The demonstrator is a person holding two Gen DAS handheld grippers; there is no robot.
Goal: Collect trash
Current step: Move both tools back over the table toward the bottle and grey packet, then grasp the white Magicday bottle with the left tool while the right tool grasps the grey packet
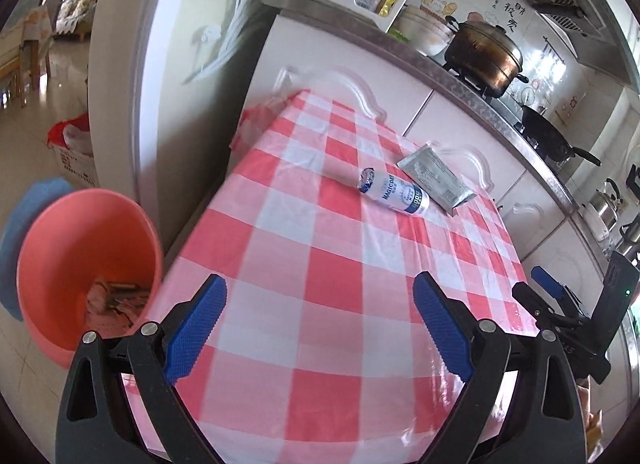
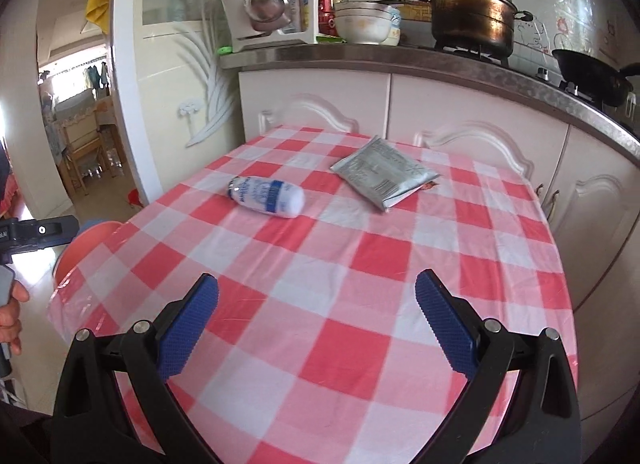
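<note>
One checked worktop carried two pieces of trash near its far edge: one silver foil pouch and, just left of it, one white bottle on its side. One pink bin stood left of the worktop. The left hand-held gripper and the right hand-held gripper both gaped wide, holding nothing.

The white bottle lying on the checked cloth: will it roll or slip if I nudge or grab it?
The white bottle lies on its side with a rounded body, so a sideways nudge would probably roll it. The table cloth looks glossy, so it may also slide. It seems small plastic, likely light; grip across the middle.
</note>
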